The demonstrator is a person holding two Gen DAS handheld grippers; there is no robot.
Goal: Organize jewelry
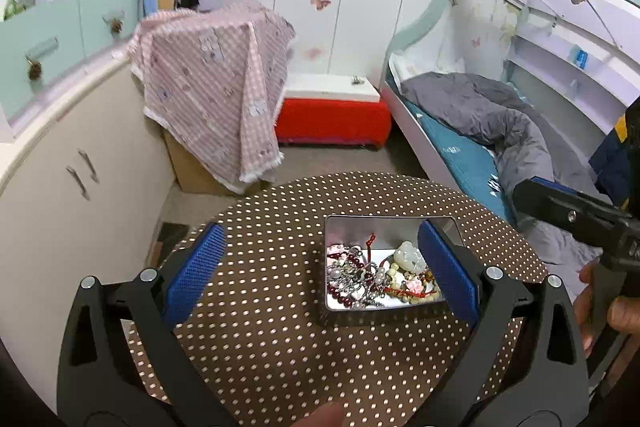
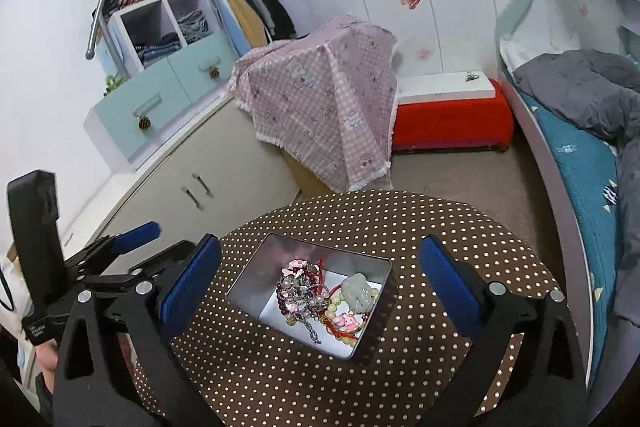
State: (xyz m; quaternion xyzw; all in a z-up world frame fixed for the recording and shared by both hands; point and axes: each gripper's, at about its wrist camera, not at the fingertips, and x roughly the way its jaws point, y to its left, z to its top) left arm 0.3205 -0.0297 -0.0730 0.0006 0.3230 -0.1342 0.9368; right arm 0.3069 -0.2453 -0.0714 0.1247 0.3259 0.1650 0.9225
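Observation:
An open metal tin (image 1: 332, 315) (image 2: 372, 343) sits on a round brown polka-dot table (image 1: 260, 347) (image 2: 440, 227). It holds a tangle of jewelry (image 1: 372, 279) (image 2: 320, 303): dark red bead strands, a silver chain, pale beads, a white jade pendant, pink charms. My left gripper (image 1: 320, 267) is open and empty above the table, its right pad in front of the tin's right side. My right gripper (image 2: 320, 283) is open and empty, hovering above the tin. The right gripper shows at the right edge of the left wrist view (image 1: 576, 215).
A pink checked cloth (image 1: 216, 83) (image 2: 324, 99) drapes over a box beyond the table. A red bench (image 1: 332, 119) stands behind it. A bed with a grey duvet (image 1: 500, 123) is at the right. Beige cabinets (image 1: 72, 187) are at the left.

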